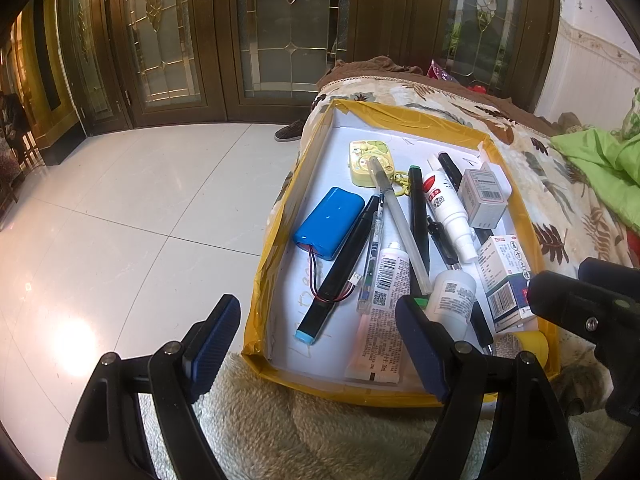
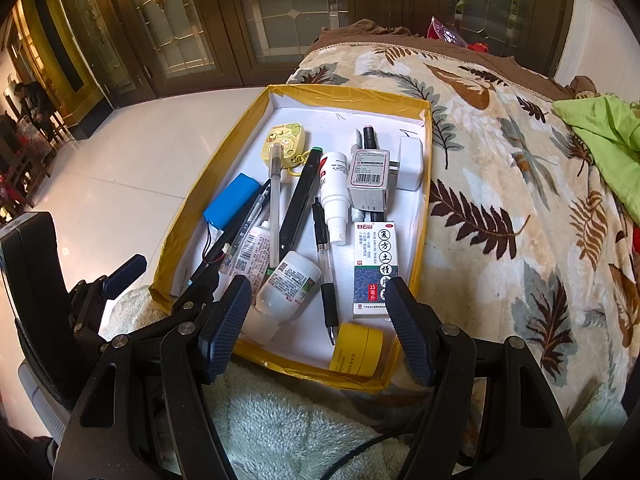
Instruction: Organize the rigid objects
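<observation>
Here, I had both tools spread over the yellow-edged tray (image 2: 423, 208) on the bed: left tool (image 1: 320, 344), right tool (image 2: 320, 324), nothing pinched. Pens crossed the battery pack (image 2: 231, 199); the yellow jar (image 2: 358, 354) read "HANA…".

Black left gripper (image 1: 318, 344), right gripper (image 2: 318, 330): blue ribbed pads, silver screws.

You have a shallow tray (image 2: 425, 184) with yellow-taped walls and a white floor, crowded with loose things. A blue battery pack (image 2: 231, 200) lies at its left, a yellow jar (image 2: 357, 352) on its side in the near right corner, and a blue-and-white medicine box (image 2: 374, 266) flat beside a white bottle (image 2: 286, 286) tipped over.
</observation>
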Available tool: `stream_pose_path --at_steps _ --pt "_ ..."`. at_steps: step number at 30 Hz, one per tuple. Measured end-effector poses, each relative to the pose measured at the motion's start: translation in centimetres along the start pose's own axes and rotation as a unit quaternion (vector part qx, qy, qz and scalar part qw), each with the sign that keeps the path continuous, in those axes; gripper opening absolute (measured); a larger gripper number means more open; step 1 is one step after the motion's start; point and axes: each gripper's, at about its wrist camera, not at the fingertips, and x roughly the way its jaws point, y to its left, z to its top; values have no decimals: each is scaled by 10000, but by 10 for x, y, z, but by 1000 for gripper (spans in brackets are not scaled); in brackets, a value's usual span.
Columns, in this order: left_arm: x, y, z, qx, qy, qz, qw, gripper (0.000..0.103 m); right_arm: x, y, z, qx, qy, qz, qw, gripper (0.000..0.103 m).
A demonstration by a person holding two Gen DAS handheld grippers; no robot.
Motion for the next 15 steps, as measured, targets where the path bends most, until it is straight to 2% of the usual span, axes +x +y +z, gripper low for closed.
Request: stream_pose_path --at_steps 10,12,14,15 --pt "4 -2 4 -29 7 22 10000 80 0 1 -1 6 -14 -18 10000 70" --pt "-1 11 10 -298 -78 68 9995 80 -5 0 5 105 -86 -28 9999 70" --pt "-5 29 22 -556 -256 177 9980 80 -11 -1 22 420 -92 237 9988 70" --pt "-3 37 29 -675 -317 293 9968 80 -11 6 43 687 -136 485 9964 70"
